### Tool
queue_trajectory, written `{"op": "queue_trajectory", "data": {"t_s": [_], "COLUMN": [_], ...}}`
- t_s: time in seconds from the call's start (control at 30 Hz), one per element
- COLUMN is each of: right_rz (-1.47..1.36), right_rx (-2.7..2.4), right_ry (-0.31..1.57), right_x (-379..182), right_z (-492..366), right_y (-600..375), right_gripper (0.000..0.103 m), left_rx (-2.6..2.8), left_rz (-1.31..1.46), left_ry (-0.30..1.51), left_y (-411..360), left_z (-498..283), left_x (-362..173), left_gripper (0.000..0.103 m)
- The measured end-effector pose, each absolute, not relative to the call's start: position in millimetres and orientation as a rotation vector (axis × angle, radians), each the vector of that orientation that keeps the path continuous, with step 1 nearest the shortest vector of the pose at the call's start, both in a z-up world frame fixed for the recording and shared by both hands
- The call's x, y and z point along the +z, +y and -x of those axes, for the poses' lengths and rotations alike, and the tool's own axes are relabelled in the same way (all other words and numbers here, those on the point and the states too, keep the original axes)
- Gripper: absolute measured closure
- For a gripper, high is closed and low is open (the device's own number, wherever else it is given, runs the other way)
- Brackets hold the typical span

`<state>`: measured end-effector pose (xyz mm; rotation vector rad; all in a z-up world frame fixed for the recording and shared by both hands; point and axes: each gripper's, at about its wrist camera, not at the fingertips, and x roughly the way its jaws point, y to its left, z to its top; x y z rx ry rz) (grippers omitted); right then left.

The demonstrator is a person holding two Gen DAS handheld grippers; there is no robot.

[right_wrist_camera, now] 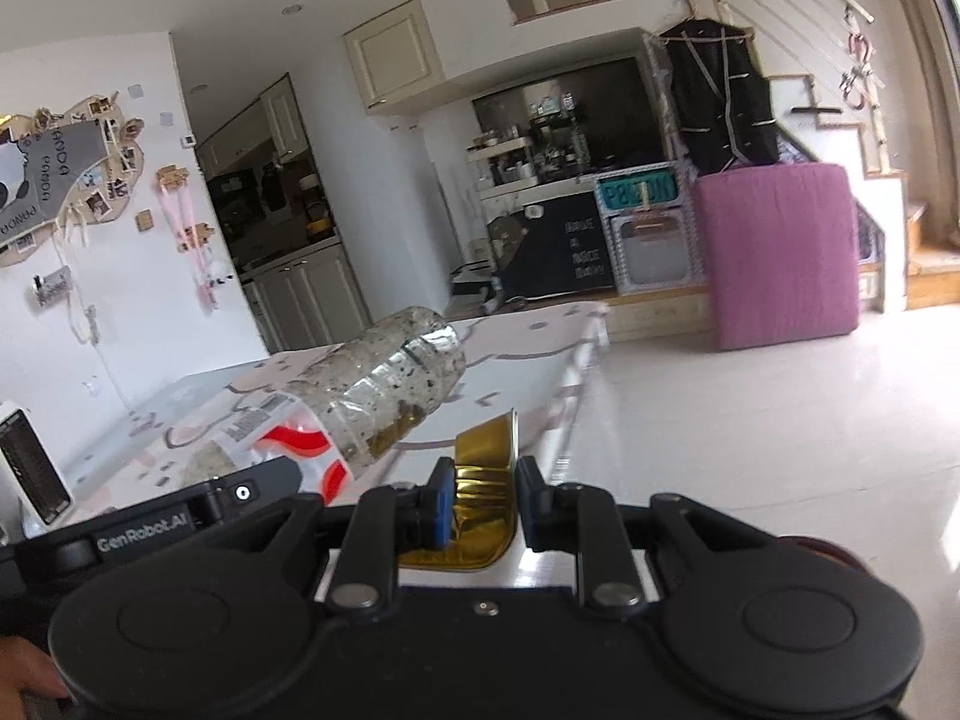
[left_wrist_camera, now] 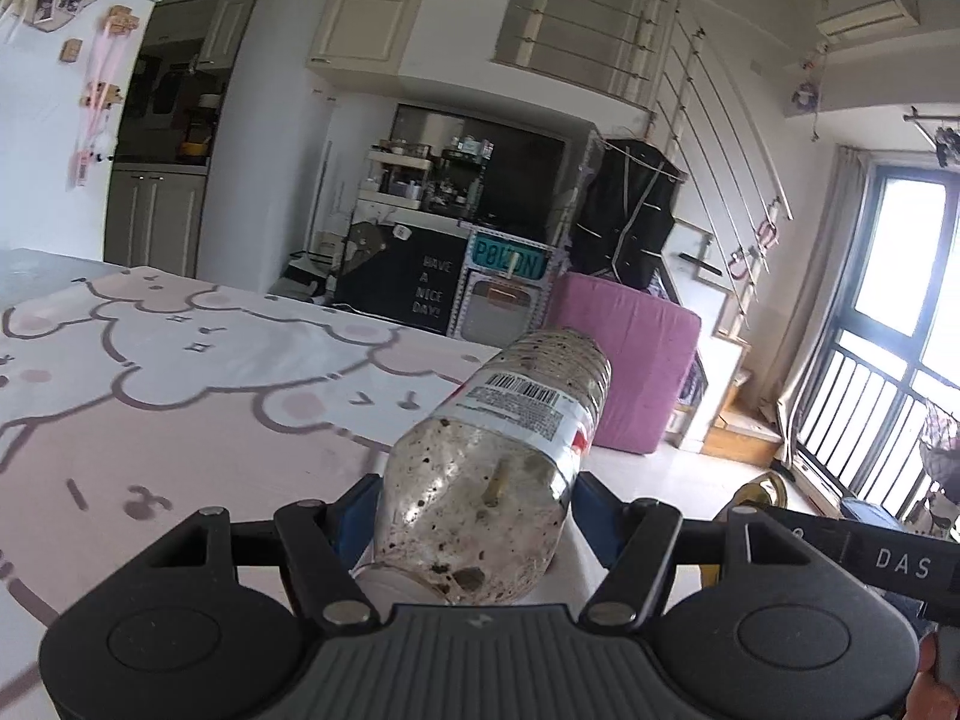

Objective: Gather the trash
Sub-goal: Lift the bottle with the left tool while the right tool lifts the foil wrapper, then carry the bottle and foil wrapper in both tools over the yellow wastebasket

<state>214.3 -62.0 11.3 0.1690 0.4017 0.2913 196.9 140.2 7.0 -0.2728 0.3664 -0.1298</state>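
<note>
A dirty clear plastic bottle [left_wrist_camera: 480,480] with a white barcode label lies lengthwise in my left gripper [left_wrist_camera: 474,516], base pointing away, cap end toward the camera. Both blue pads press on its sides, so the gripper is shut on it, above the edge of the pink cartoon-print table [left_wrist_camera: 180,420]. In the right wrist view the same bottle [right_wrist_camera: 384,390] shows at left beside the left gripper's black body. My right gripper [right_wrist_camera: 480,504] is shut on a shiny gold foil cup [right_wrist_camera: 483,480], which is crumpled between the pads, its rim sticking up.
The table's far edge [right_wrist_camera: 576,372] runs beside pale tiled floor [right_wrist_camera: 750,450]. A pink padded block [right_wrist_camera: 780,252], a black board with white lettering [left_wrist_camera: 429,294] and stairs stand across the room. A window with a railing [left_wrist_camera: 888,360] is at right. A white appliance [right_wrist_camera: 24,468] sits at left.
</note>
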Motion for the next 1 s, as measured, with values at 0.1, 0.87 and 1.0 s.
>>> {"op": "queue_trajectory", "data": {"t_s": [0.1, 0.87, 1.0], "right_rz": [-0.138, -0.159, -0.197], "right_rx": [0.259, 0.027, 0.012], "right_ry": [0.397, 0.445, 0.485], "right_x": [10.2, -43.8, -64.0], "right_z": [-207.4, -209.8, -220.6], "right_y": [-81.0, -218.8, -233.5], "right_gripper": [0.081, 0.081, 0.081], "left_rx": [-0.143, -0.294, -0.336], "left_rz": [0.249, 0.067, 0.013], "left_ry": [0.374, 0.533, 0.603], "left_y": [118.9, -22.8, -40.3], "left_z": [-193.8, -220.9, -241.5], "left_x": [5.7, -36.8, -41.8], "left_gripper": [0.035, 0.035, 0.035]}}
